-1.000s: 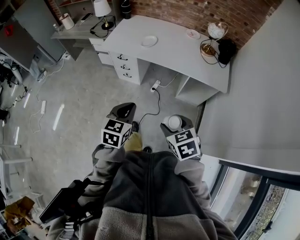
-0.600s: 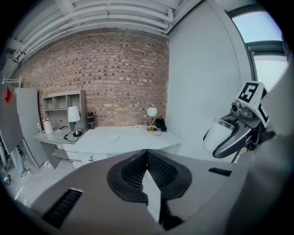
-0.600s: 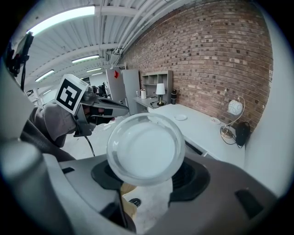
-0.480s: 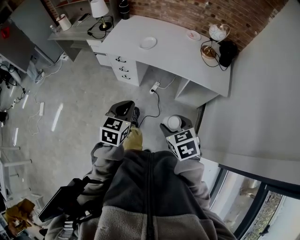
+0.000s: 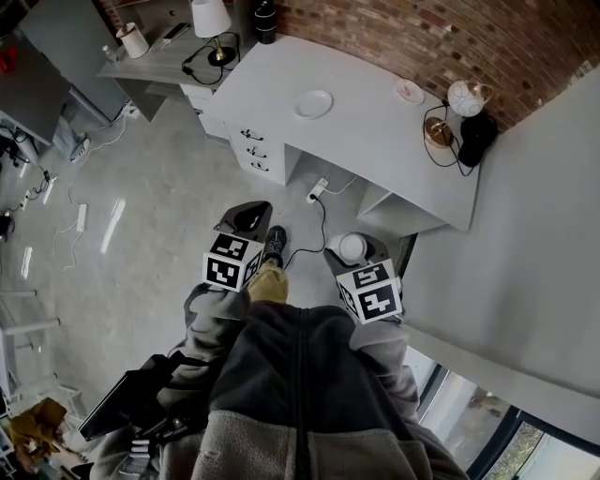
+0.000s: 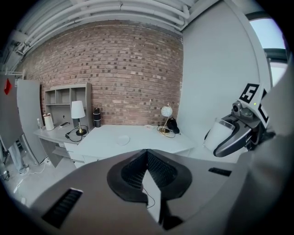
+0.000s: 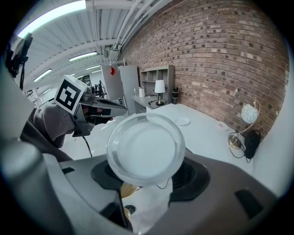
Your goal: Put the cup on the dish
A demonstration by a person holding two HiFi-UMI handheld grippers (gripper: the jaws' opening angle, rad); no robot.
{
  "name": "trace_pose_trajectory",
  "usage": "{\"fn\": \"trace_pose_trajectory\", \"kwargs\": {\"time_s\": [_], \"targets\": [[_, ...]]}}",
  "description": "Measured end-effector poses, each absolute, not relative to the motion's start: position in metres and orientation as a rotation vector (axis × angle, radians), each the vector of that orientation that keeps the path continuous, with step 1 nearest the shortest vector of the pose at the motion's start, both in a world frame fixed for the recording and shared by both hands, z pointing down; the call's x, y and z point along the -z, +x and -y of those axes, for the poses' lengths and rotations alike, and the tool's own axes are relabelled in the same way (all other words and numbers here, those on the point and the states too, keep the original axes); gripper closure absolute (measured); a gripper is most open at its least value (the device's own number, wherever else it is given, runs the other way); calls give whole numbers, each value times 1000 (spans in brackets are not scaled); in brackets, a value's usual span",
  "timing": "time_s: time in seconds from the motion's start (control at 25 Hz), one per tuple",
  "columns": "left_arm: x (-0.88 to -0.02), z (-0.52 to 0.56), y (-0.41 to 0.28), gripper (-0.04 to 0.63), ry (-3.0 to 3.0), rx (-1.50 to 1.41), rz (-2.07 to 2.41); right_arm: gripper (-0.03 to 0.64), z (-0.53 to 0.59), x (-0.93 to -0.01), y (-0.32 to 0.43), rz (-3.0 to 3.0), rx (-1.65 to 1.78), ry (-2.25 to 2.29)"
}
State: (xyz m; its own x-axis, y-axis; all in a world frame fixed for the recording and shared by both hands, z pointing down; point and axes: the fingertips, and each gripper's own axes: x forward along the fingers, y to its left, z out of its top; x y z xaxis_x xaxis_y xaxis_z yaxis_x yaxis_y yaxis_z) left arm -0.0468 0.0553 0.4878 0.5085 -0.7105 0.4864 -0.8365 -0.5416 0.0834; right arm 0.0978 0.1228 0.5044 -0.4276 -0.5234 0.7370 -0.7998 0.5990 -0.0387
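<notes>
A clear round cup [image 7: 146, 149] sits between the jaws of my right gripper [image 7: 148, 170], which is shut on it; the head view shows the cup [image 5: 352, 247] and right gripper [image 5: 355, 249] over the floor, short of the desk. The cup [image 6: 221, 134] also appears at the right of the left gripper view. A white dish [image 5: 313, 103] lies on the white desk [image 5: 375, 141] ahead, also seen as the dish [image 7: 182, 121] and dish [image 6: 122, 139]. My left gripper [image 5: 246, 217] is beside the right one, jaws meeting, nothing held; left gripper [image 6: 147, 153].
A second small dish [image 5: 409, 91], a globe lamp [image 5: 464, 97] and a black object [image 5: 478, 136] are at the desk's right end. A table lamp [image 5: 210, 19] and a black bottle [image 5: 265, 23] stand at the left. A power strip [image 5: 317, 187] lies on the floor. Grey wall to the right.
Both grippers have been carried forward toward the desk, the cup still in the right one. A foot has stepped forward between them.
</notes>
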Motion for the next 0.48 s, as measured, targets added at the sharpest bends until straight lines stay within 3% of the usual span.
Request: {"fn": "trace_pose_trajectory", "kwargs": {"time_s": [0.48], "targets": [[-504,69,-67,589,2435,-615,1220,362,4,-512,87,2083,-568,1097]]}}
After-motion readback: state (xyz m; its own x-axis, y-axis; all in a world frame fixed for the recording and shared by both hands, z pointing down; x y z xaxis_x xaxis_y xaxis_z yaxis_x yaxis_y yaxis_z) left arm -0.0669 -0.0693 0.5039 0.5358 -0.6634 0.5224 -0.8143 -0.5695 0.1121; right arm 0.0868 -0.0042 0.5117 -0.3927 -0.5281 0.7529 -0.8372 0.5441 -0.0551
